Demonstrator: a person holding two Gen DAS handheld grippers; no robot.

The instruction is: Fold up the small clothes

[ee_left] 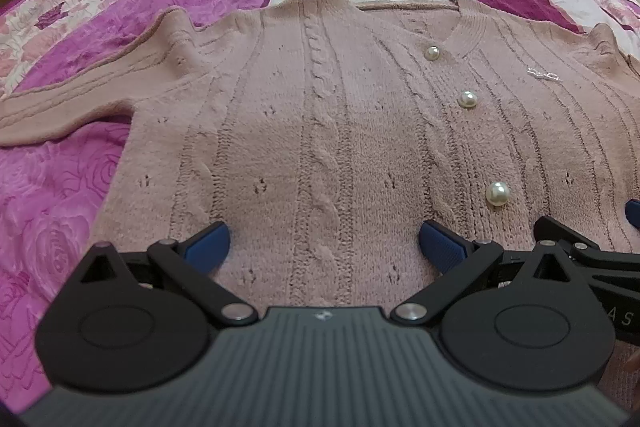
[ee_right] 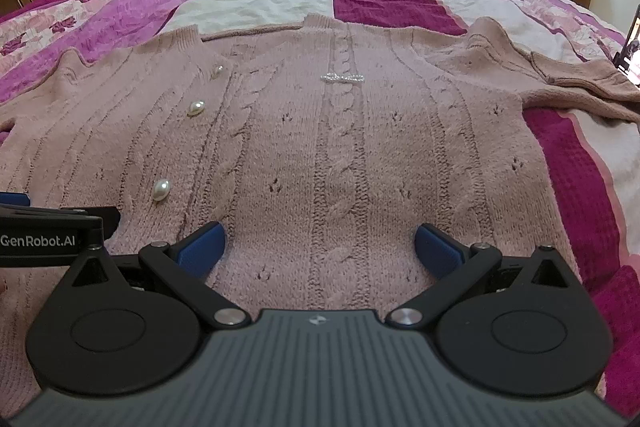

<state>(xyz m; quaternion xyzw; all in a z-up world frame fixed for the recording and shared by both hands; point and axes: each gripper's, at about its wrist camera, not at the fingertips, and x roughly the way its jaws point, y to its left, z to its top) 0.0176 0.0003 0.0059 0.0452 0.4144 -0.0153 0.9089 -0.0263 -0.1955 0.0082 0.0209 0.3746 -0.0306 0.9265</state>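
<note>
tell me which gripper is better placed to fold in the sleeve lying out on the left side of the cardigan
Left. The left gripper, jaws open, hovers over the cardigan hem nearer that sleeve. The right gripper, also open, sits toward the opposite sleeve.

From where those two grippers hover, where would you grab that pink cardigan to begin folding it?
Probably by a sleeve. The pink cardigan lies flat, front up, both sleeves spread sideways. The left sleeve is a narrow, loose strip, so the open left gripper could come from the left and pinch near its end, then carry it across the body. The open right gripper could mirror this on the right sleeve.
</note>
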